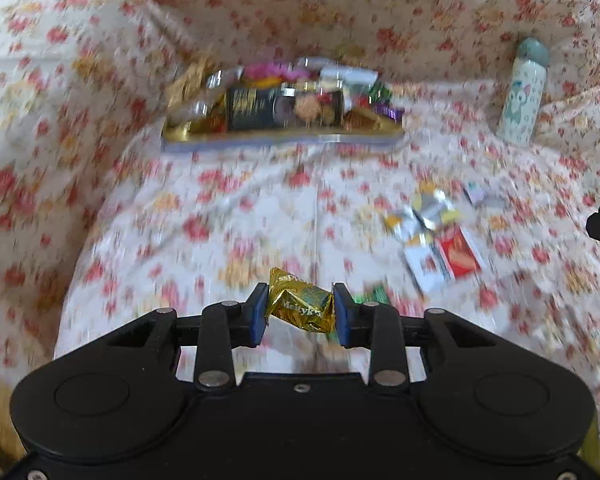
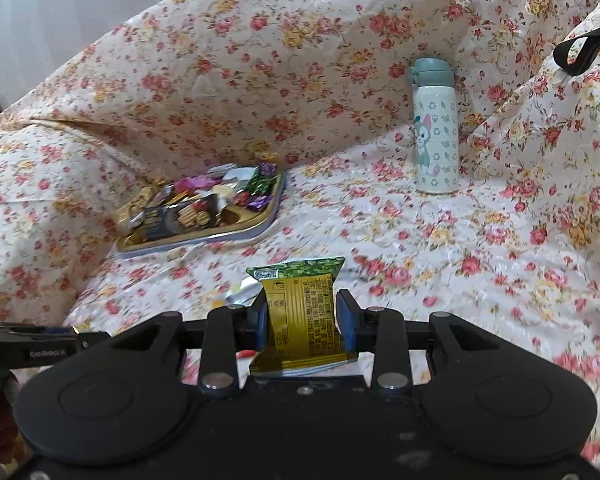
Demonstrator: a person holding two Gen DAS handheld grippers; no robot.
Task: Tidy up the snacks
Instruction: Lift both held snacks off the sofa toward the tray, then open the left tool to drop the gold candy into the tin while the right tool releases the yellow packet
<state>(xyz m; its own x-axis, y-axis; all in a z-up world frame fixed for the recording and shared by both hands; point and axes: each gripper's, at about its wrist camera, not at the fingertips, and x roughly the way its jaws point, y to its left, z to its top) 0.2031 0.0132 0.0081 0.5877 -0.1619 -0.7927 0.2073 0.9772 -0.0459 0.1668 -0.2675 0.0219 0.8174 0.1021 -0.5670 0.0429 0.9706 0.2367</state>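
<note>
Your left gripper (image 1: 300,310) pinches a gold candy (image 1: 302,302); your right gripper (image 2: 302,320) clamps a green-yellow packet (image 2: 302,312). Both hang above the floral cloth (image 2: 420,240); the tray (image 2: 204,236), blurred, seems near its back fold.

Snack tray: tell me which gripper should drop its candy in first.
Probably the left gripper. It grips the gold candy and faces the snack tray almost straight ahead. The right gripper, holding a green-yellow packet, sees the tray off to its left.
</note>
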